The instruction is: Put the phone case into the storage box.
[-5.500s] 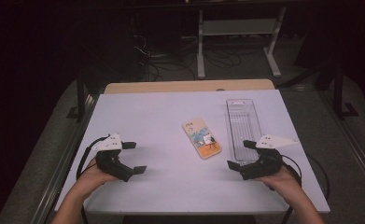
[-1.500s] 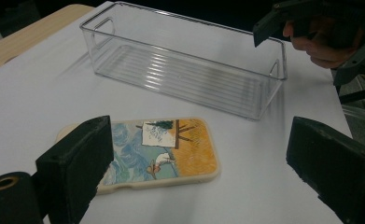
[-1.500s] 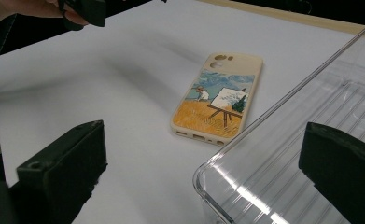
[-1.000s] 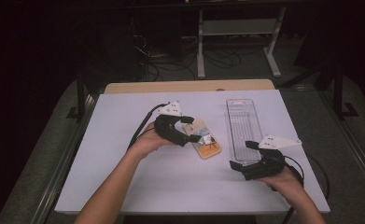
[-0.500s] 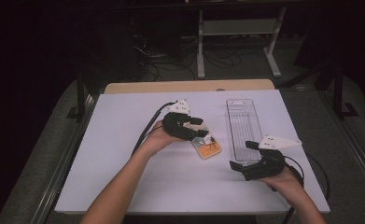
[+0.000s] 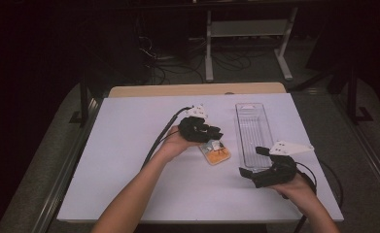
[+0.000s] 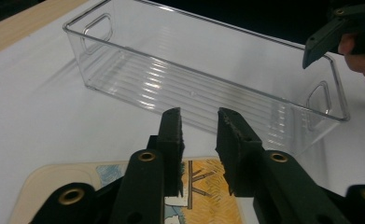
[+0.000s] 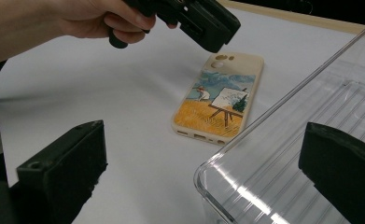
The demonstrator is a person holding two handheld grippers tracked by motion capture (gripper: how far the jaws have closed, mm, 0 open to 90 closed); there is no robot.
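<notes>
I am holding the left tool (image 6: 208, 132) right over the phone case (image 6: 215, 152), which is lying flat on the white surface (image 6: 129, 145), picture side up, just beside the clear bin (image 6: 252, 131). In the left gripper view its jaws are standing narrowly apart, having just been closing, and nothing is clamped between them; the phone case (image 7: 124, 179) is sitting below and behind the tips, so the pads are not yet on it. The case's long axis is running roughly alongside the bin's (image 7: 208, 79) long wall, slightly slanted, with its camera end pointing away from me.

The relation I am judging the next move on: the case is lying directly beneath the left tool and toward my side of it, so this hand is much the nearer one. The right tool (image 6: 258, 174) is resting well apart near the bin's close end, its jaws wide apart and empty, the bin's corner (image 8: 283, 154) between them in the right gripper view.

I am thinking the left tool needs to drop and straddle the case across its short width, since flat on the surface it offers only thin edges.
</notes>
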